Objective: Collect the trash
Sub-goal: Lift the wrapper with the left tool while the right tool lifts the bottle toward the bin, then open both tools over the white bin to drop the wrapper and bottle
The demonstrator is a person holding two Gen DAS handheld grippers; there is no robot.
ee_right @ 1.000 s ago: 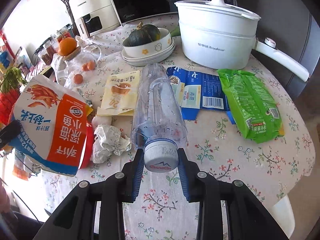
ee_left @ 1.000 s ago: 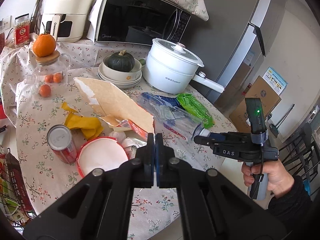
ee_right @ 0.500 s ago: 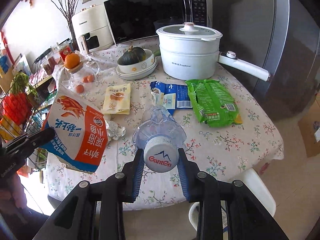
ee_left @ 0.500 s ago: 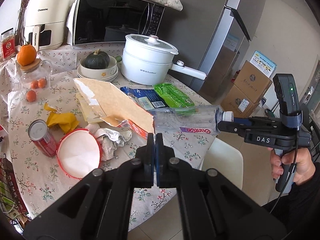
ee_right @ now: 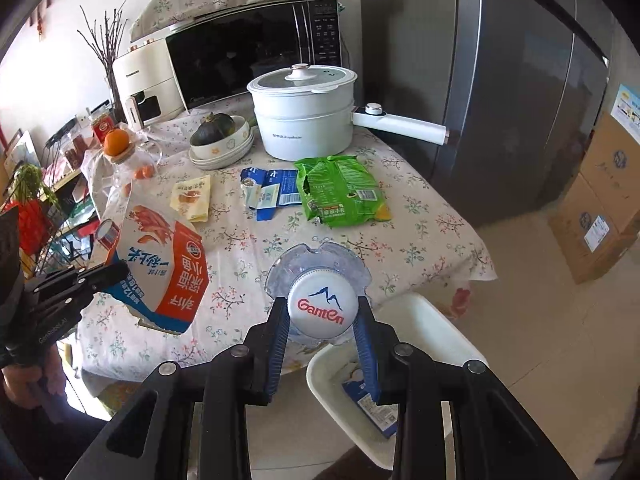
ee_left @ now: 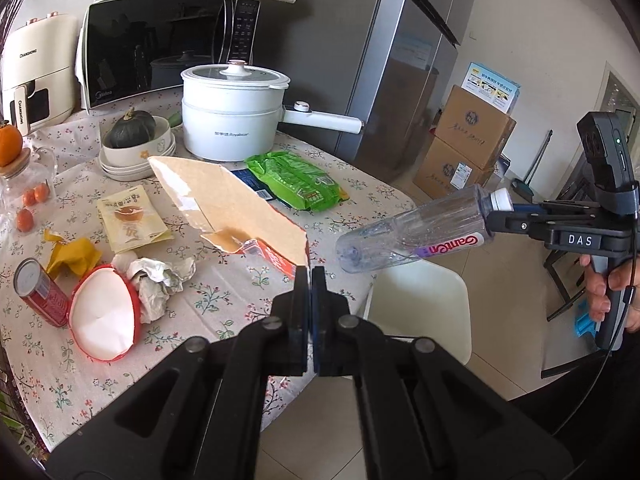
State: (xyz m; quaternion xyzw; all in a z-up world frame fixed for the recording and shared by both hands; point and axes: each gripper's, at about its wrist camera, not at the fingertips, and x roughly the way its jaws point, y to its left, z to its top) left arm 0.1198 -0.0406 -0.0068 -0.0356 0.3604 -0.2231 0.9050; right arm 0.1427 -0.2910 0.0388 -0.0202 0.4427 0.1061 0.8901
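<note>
Carrying two pieces of trash off the counter point(ee_right: 420, 216) edge toward the white bin point(ee_right: 424, 332).

The right gripper point(ee_right: 323, 322) has its fingers clamped on the bottle point(ee_left: 412, 236) cap, long axis pointing away from them, just above the bin and nearer it. The left gripper point(ee_left: 311, 280), fingers pinched on the carton point(ee_right: 160, 264) edge, hangs over the counter.

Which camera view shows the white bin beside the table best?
The right wrist view. There the white bin is seen from above, open, with a blue carton inside. The left wrist view shows only its white outside, below the plastic bottle held by the right gripper; its inside is hidden.
</note>
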